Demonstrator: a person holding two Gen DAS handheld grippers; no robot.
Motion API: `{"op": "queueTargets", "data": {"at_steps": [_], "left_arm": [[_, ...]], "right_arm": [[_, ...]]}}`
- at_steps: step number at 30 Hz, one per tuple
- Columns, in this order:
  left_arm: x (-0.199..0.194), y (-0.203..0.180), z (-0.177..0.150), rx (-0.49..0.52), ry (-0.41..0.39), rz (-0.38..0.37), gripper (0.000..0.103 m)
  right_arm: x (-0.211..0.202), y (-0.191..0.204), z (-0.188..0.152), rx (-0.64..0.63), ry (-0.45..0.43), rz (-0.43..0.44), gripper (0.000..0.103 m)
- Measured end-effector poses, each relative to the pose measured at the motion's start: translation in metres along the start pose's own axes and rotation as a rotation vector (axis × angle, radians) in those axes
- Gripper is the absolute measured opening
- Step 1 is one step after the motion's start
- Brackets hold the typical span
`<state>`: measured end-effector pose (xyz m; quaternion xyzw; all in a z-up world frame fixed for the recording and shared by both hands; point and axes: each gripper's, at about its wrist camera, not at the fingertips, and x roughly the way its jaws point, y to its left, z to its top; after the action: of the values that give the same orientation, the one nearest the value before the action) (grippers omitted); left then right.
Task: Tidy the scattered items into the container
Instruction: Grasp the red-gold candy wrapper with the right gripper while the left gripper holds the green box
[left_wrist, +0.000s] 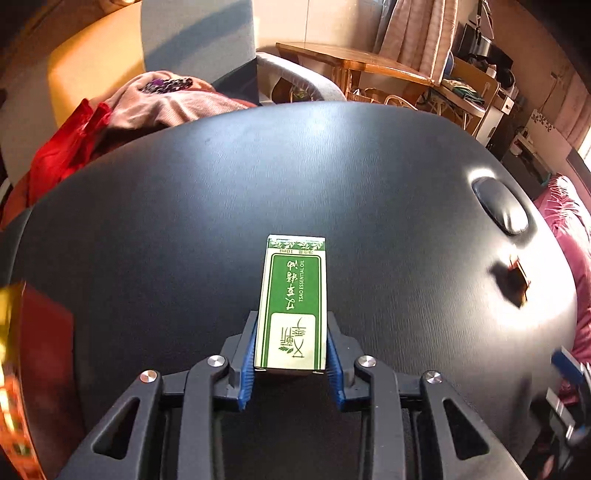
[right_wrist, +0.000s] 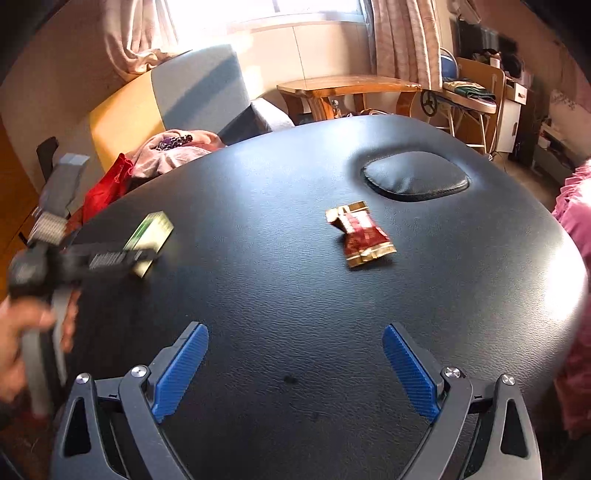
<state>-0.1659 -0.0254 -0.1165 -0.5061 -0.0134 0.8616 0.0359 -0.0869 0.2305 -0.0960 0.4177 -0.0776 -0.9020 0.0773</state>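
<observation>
Left wrist view: left gripper (left_wrist: 291, 354) pinching one green box (left_wrist: 293, 302), frame centre. Right wrist view: right gripper (right_wrist: 295, 369) spread wide; one red packet (right_wrist: 364, 234) on black table (right_wrist: 295, 295).

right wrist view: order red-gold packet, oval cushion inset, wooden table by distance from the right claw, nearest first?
From the open right claw:
1. Red-gold packet, lying on the black padded surface, ahead and slightly right.
2. Oval cushion inset, further back on the same surface, to the right.
3. Wooden table, beyond the surface's far edge, near the window wall.
</observation>
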Motion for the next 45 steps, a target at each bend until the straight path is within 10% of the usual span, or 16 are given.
{"op": "queueTargets", "data": {"at_steps": [18,24,36,45], "left_arm": [[-0.048,0.012,-0.070,-0.051,-0.035,-0.001,0.049],[-0.046,0.006,-0.067,-0.019,-0.038,-0.003,0.049],[-0.053,0.008,-0.082,-0.037,-0.035,-0.036,0.047],[-0.075,0.022,-0.096,-0.103,-0.049,-0.067,0.048]], "right_arm": [[0.059,-0.047,0.080,-0.051,0.047,-0.081,0.071],[0.074,-0.038,0.079,-0.108,0.112,-0.071,0.030],[0.043,0.024,0.018,-0.184,0.135,0.074,0.033],[0.021,0.042,-0.014,-0.161,0.095,0.084,0.055]]}}
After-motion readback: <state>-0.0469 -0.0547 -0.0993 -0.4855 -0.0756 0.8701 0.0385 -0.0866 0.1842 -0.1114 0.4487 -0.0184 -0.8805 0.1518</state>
